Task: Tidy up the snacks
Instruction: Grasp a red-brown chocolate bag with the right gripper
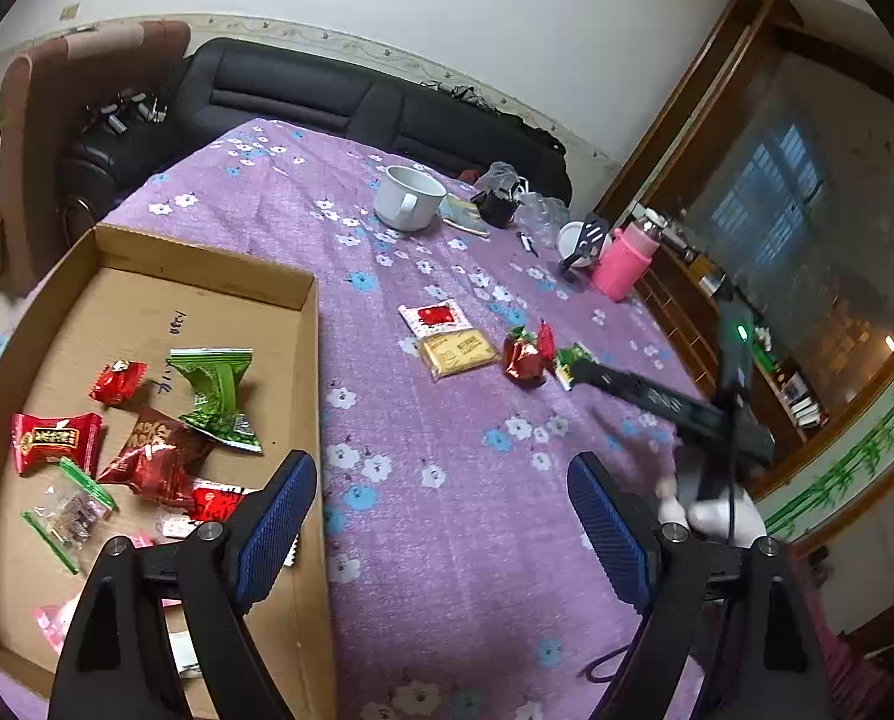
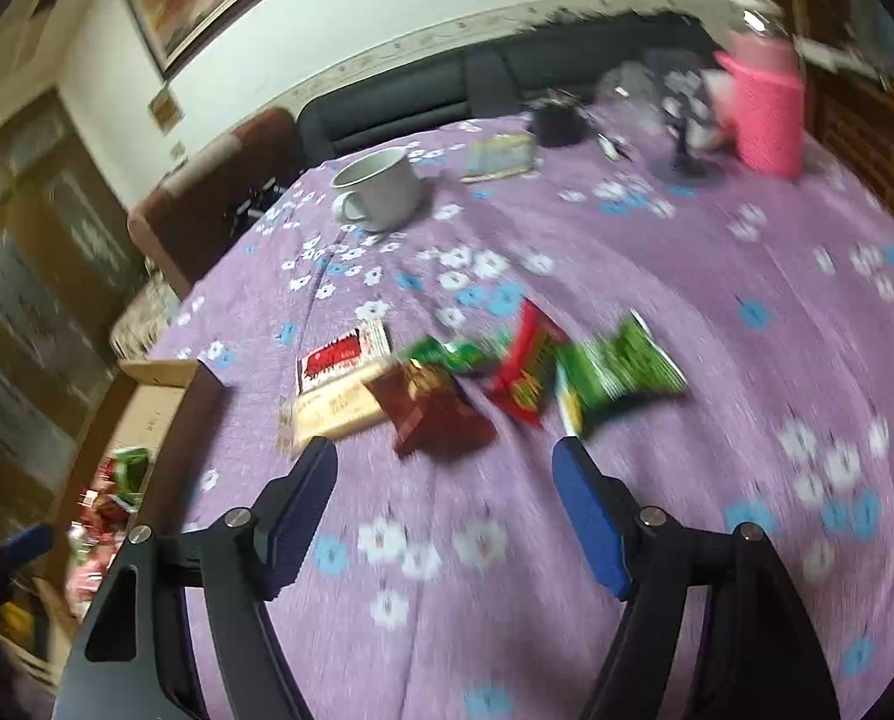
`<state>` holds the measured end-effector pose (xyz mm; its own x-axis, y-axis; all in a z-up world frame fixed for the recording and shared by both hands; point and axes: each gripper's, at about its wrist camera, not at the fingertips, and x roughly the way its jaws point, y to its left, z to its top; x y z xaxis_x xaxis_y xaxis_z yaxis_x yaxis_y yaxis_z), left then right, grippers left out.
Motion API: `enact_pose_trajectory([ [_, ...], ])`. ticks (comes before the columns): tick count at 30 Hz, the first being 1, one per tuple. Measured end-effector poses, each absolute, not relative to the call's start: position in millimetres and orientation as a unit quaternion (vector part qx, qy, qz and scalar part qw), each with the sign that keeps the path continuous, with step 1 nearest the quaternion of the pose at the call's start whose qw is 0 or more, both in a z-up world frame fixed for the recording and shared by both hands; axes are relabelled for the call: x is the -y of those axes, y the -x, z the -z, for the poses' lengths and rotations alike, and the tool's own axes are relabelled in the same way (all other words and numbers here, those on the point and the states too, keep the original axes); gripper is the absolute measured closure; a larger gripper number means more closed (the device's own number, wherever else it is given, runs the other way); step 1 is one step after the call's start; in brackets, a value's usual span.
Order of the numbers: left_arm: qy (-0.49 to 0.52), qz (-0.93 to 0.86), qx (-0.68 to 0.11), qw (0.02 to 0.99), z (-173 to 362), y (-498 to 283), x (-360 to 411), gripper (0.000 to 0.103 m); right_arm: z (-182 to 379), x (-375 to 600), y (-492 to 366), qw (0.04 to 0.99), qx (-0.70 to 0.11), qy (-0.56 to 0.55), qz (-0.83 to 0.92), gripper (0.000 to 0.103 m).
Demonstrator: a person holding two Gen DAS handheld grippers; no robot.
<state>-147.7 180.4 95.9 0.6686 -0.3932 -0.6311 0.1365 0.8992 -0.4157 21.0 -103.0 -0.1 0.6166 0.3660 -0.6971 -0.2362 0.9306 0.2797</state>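
A shallow cardboard box (image 1: 303,300) sits at the left of the purple flowered tablecloth. It holds several snacks, among them a green packet (image 1: 219,393) and red packets (image 1: 54,438). My left gripper (image 1: 441,480) is open and empty, its left finger over the box's right wall. On the cloth lie a red-and-white packet (image 1: 438,318), a yellow packet (image 1: 456,351), a red foil sweet (image 1: 525,354) and a green packet (image 1: 570,360). My right gripper (image 2: 444,462) is open and empty, just short of a dark red packet (image 2: 435,414), a red packet (image 2: 528,372) and a green packet (image 2: 618,372).
A white mug (image 1: 408,198) stands further back, with a pink bottle (image 1: 621,261), a small black pot (image 1: 498,207) and a clear bag at the far right. A dark sofa (image 1: 303,90) and a brown armchair (image 1: 39,120) lie beyond the table. A wooden cabinet (image 1: 747,180) is at the right.
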Motion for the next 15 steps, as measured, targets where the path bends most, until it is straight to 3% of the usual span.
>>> enact_pose_trajectory([
  [7,0.152,0.138,-0.39,0.898,-91.6,143.7,-181.2,0.014,17.5,62.1,-56.5,0.892,-0.421,-0.015,-0.161,0.034],
  [8,0.146,0.137,-0.392,0.898,-91.6,141.4,-179.5,0.014,20.2,59.3,-58.9,0.891,-0.424,-0.011,-0.16,0.038],
  [9,0.139,0.137,-0.394,0.898,-91.4,138.8,-177.4,0.014,24.5,56.5,-61.6,0.889,-0.429,-0.007,-0.159,0.058],
  [10,0.135,0.137,-0.396,0.898,-91.1,136.2,-175.2,0.014,27.5,55.9,-63.1,0.886,-0.435,-0.008,-0.159,0.067],
  [15,0.098,0.151,-0.412,0.893,-91.3,115.6,-151.5,0.014,29.9,74.7,-55.3,0.88,-0.44,-0.067,-0.166,0.07],
])
